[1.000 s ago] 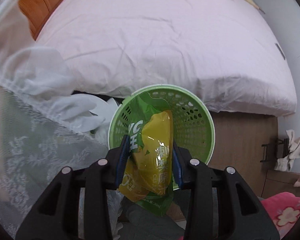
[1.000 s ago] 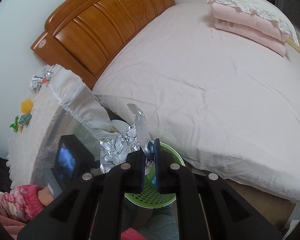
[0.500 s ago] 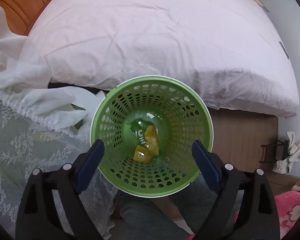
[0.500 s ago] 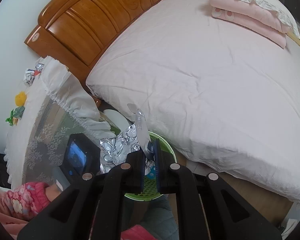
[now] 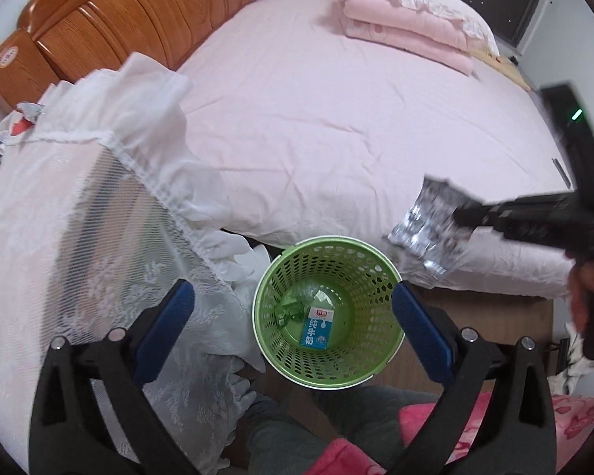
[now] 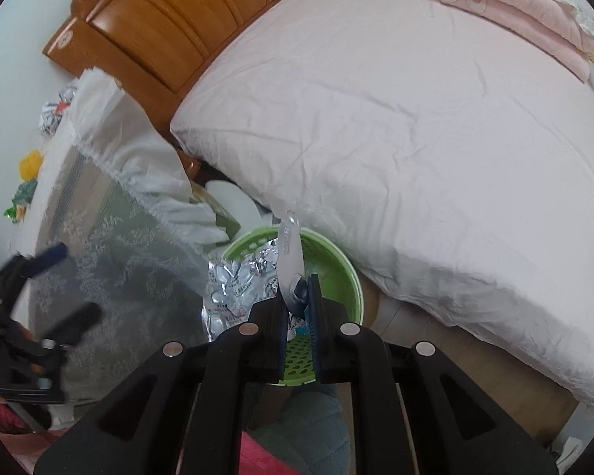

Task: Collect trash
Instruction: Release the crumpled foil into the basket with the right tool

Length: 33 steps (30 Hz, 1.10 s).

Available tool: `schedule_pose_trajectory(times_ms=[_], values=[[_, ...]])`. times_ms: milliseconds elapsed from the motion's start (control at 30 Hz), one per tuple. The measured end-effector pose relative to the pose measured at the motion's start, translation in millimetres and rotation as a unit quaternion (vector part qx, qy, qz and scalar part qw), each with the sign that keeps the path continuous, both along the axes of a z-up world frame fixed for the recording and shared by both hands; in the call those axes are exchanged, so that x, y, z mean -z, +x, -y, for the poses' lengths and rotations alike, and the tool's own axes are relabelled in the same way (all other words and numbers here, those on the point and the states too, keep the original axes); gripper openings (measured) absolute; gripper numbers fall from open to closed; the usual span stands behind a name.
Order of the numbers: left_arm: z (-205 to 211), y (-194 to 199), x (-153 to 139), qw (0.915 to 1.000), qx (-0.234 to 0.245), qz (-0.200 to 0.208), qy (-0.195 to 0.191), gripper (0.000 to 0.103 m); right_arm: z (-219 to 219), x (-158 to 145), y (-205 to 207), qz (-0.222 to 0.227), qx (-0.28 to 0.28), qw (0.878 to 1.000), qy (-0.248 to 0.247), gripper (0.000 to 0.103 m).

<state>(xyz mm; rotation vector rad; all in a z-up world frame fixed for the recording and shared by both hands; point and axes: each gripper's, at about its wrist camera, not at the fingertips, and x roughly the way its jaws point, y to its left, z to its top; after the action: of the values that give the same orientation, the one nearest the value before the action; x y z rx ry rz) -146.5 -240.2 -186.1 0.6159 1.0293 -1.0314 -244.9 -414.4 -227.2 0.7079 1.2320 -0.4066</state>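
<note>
A green perforated basket (image 5: 370,277) stands on the floor beside the bed. At its bottom lie a blue-and-white carton (image 5: 316,326) and a crumpled green wrapper (image 5: 289,310). My left gripper (image 5: 293,297) hangs high above the basket, its jaws opening wide with nothing held between them. My right gripper (image 6: 301,291) pinches a crinkled silver foil wrapper (image 6: 245,281) just over the basket's rim (image 6: 338,259). Its jaws are beginning to open with the foil still between them. The left wrist view shows the foil wrapper (image 5: 427,225) at the right, above the basket.
A bed with a pink sheet (image 5: 336,111) and a wooden headboard (image 5: 111,19) fills the background. A lace-covered stand (image 6: 111,253) at the left carries more wrappers (image 6: 55,109). A person's grey-trousered legs (image 5: 336,415) are just below the basket.
The left gripper let the yellow-green bag drop into the basket, opened wide and rose. The right gripper sank toward the basket with the foil wrapper.
</note>
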Motion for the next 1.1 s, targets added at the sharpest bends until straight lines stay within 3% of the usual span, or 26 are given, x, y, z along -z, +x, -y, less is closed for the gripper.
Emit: schedule_pose_trajectory(times_ms=[133, 267, 300, 400, 533, 667, 800, 933, 1100], values=[[-16.9, 1.6, -23.3, 0.9998, -0.016, 0.011, -0.010, 0.096, -32.0, 71.0, 16.3, -0.053, -0.058, 0.996, 0.034, 0.011], [-29.4, 0.6, -29.6, 0.9994, -0.029, 0.015, -0.007, 0.096, -64.1, 125.5, 28.9, -0.098, -0.117, 0.988, 0.038, 0.011], [-31.8, 0.5, -29.0, 0.9994, -0.032, 0.016, -0.003, 0.096, -68.9, 133.1, 31.0, -0.102, -0.124, 0.986, 0.038, 0.016], [-39.9, 2.8, -27.9, 0.9991, -0.039, 0.015, 0.004, 0.096, -79.1, 141.6, 38.5, -0.103, -0.139, 0.985, 0.024, 0.077], [-53.1, 9.7, -30.6, 0.9986, -0.051, 0.015, 0.003, 0.096, -82.3, 130.5, 50.8, -0.094, -0.150, 0.984, 0.005, 0.085], [-64.5, 21.3, -42.4, 0.9983, -0.056, 0.008, -0.015, 0.096, -76.2, 87.9, 64.5, -0.064, -0.135, 0.989, -0.017, 0.086], [-78.2, 38.4, -64.6, 0.9954, -0.085, 0.036, -0.029, 0.096, -66.4, 12.3, 83.0, -0.010, -0.122, 0.991, -0.061, 0.092], [-101.9, 60.8, -96.8, 0.9874, -0.129, 0.074, -0.056, 0.096, -64.4, -75.8, 103.6, 0.056, -0.117, 0.984, -0.121, 0.101], [-132.0, 92.9, -127.2, 0.9756, -0.180, 0.095, -0.082, 0.096, -63.4, -148.0, 129.3, 0.128, -0.112, 0.976, -0.139, 0.101]])
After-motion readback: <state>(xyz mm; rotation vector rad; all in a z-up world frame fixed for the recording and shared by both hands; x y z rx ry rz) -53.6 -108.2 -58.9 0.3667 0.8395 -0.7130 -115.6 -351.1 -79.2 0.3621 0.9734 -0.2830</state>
